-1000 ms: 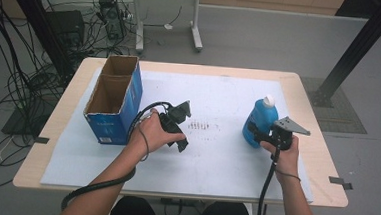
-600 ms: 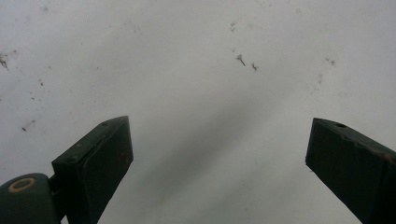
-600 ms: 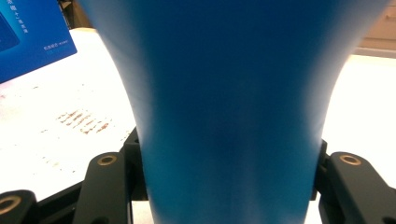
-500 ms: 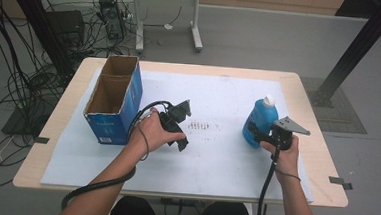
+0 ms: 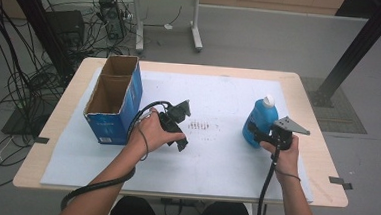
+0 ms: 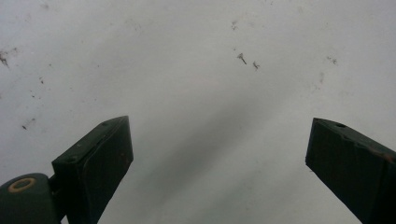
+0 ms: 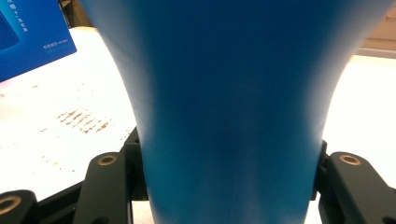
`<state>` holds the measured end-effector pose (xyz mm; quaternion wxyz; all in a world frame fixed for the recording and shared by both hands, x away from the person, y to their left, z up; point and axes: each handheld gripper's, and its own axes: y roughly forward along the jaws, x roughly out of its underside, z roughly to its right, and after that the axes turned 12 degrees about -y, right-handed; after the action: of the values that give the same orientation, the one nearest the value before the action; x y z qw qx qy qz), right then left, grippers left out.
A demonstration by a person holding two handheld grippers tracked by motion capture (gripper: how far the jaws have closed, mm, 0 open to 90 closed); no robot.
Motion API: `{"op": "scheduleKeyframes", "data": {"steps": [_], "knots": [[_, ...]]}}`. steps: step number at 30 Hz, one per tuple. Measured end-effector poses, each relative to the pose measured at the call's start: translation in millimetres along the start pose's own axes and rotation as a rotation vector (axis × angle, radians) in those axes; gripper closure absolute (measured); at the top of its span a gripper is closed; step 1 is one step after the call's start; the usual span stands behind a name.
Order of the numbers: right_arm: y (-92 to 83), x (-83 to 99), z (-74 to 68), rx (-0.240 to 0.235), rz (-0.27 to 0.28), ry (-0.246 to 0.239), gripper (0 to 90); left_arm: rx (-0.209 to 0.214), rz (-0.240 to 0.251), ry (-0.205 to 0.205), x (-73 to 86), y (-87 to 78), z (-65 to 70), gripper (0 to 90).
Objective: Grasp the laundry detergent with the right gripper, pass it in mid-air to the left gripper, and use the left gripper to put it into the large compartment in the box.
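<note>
High view first: nearest the bottom edge, two forearms come up into the frame. At lower right the right gripper [image 5: 263, 137] is clamped on the lower body of a blue bottle [image 5: 259, 121] with a white cap, which stands upright on the white sheet [image 5: 215, 164] covering the table [image 5: 320, 160], right of center. In the right gripper view the bottle [image 7: 233, 107] sits squarely between the two black jaws, both pressed against its narrowing waist, with the sheet [image 7: 56, 135] pale behind it.

Just left of center, the left gripper [image 5: 183, 127] rests low over the sheet, and in the left gripper view its jaws stand spread wide with nothing between them, just speckled white surface [image 6: 196, 70]. A patch of small brown marks [image 5: 201, 124] lies between the two tools.

Farther back at upper left sits an open blue cardboard box [image 5: 114, 100], empty as far as I can tell, well apart from the bottle.

What worries me is the grip: it sits low on a smooth, tapering body, so a lift could let the bottle tip or slide through the pads. Carrying it across to the box, it could also clip the idle left tool or catch the box rim.
</note>
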<state>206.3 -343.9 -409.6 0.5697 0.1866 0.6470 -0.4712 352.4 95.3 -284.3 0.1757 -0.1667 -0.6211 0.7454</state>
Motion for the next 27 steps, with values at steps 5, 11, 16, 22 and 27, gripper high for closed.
{"op": "scheduleKeyframes", "data": {"steps": [5, 11, 16, 22, 27], "knots": [[0.0, -0.3, -0.2, 0.001, -0.001, -0.001, 41.2, 0.004, -0.001, 0.003, -0.7, -0.2, 0.1, 7.8], [-0.1, -0.1, -1.1, 0.005, 0.0, -0.002, 41.3, 0.005, 0.002, 0.003, -0.6, -2.0, 0.1, 7.8], [-0.1, -0.2, -1.2, 0.005, -0.001, -0.003, 41.4, 0.002, 0.004, 0.002, 0.3, -1.9, 0.2, 7.7], [-0.1, 0.2, -1.2, 0.006, 0.001, -0.003, 41.3, 0.004, 0.003, 0.003, 0.9, -1.4, 0.0, 7.6], [-0.1, 0.7, -1.2, 0.005, 0.003, 0.001, 41.4, 0.003, 0.003, 0.006, 1.0, -1.2, 0.9, 7.6]]}}
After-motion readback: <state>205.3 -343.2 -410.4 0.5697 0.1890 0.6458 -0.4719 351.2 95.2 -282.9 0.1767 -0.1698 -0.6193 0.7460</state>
